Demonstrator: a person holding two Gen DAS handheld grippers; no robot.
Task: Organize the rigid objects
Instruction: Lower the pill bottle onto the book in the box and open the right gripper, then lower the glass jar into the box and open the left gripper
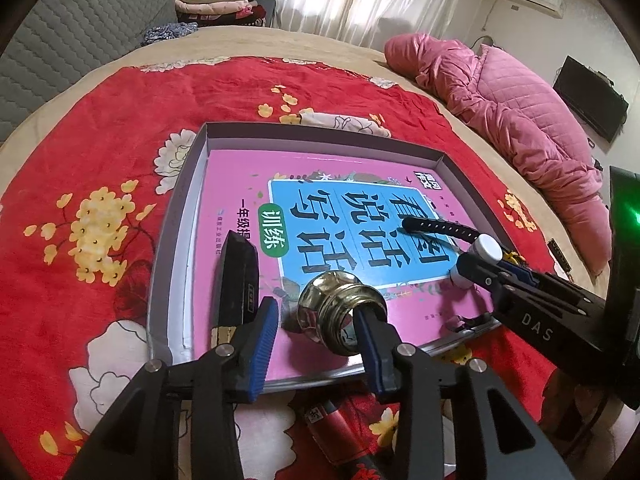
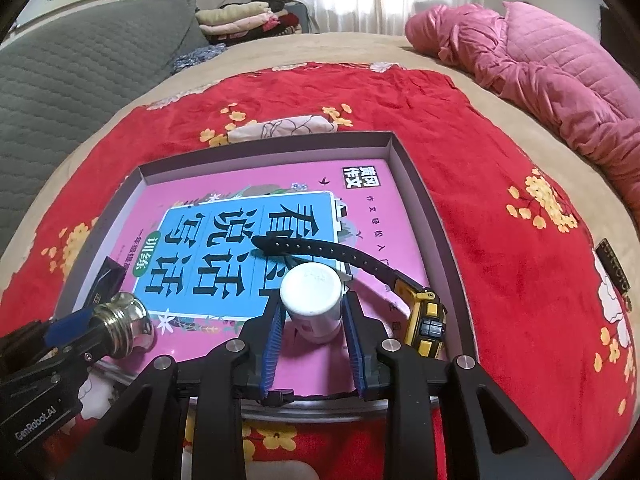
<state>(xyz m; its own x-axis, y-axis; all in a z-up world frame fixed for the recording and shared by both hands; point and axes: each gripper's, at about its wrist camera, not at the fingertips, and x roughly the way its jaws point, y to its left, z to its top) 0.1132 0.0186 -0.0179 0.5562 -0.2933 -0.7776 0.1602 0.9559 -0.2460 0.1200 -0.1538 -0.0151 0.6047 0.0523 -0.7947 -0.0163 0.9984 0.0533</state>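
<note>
"DAS" is read in pale letters on the right gripper (image 1: pixel 460 270) body at three o'clock in the left wrist view. "GenRobot.AI" is seen on the left gripper (image 2: pixel 86 320) body at eight o'clock. Large Chinese characters are printed on the pink book (image 2: pixel 248 240) cover.

Red cylinder (image 1: pixel 326 420) half hidden behind left gripper (image 1: pixel 316 340); label unreadable.

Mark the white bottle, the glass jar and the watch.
white bottle (image 2: pixel 310 290), right wrist view, on its white cap.
glass jar (image 1: pixel 340 312), left wrist view, on its threaded neck.
watch (image 2: pixel 428 320), right wrist view, on its yellow case.
</note>
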